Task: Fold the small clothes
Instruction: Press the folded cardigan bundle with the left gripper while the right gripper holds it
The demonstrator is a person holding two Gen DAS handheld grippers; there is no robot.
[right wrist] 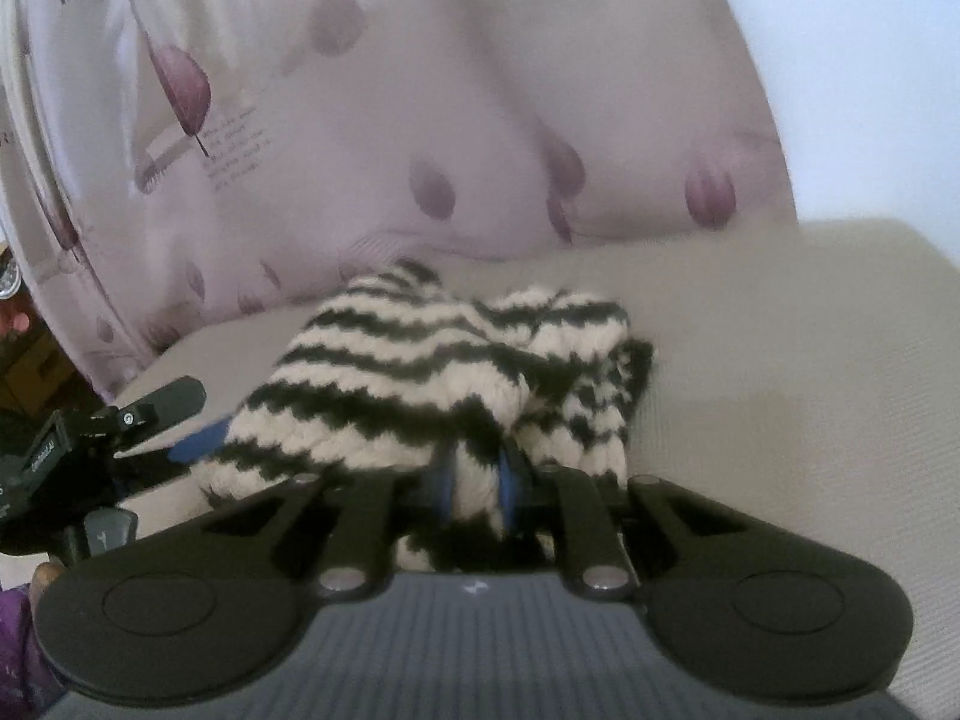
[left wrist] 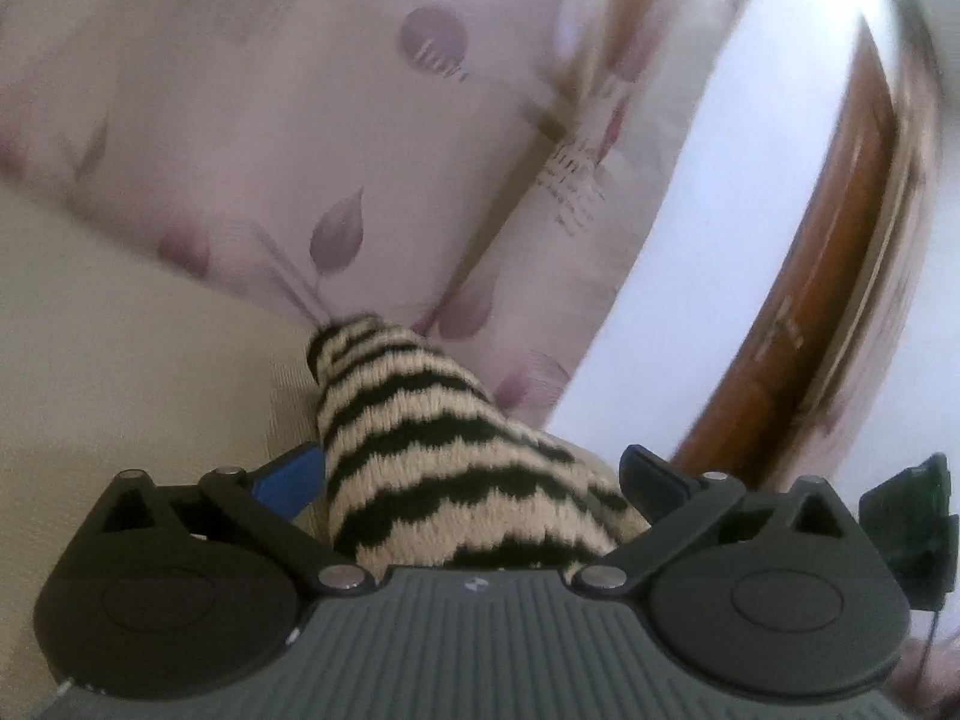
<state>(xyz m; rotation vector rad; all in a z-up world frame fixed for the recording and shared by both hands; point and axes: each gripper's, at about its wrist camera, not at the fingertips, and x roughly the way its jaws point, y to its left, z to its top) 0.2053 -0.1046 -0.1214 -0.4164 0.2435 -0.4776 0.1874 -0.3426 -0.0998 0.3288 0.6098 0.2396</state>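
Observation:
A small knitted garment with cream and black stripes (left wrist: 444, 450) lies on a beige cushion. In the left wrist view my left gripper (left wrist: 474, 474) is open, its blue fingers (left wrist: 288, 480) spread to either side of the knit. In the right wrist view the same garment (right wrist: 420, 372) is bunched in a heap. My right gripper (right wrist: 474, 474) is shut on a fold of it, with the blue pads (right wrist: 510, 480) close together. The left gripper (right wrist: 186, 414) shows at the left of that view, beside the garment.
A pink pillow with purple leaf print (left wrist: 288, 138) stands behind the garment and also shows in the right wrist view (right wrist: 420, 120). The beige cushion (right wrist: 780, 360) extends right. A brown wooden frame (left wrist: 828, 276) and a white wall (left wrist: 720, 210) lie to the right.

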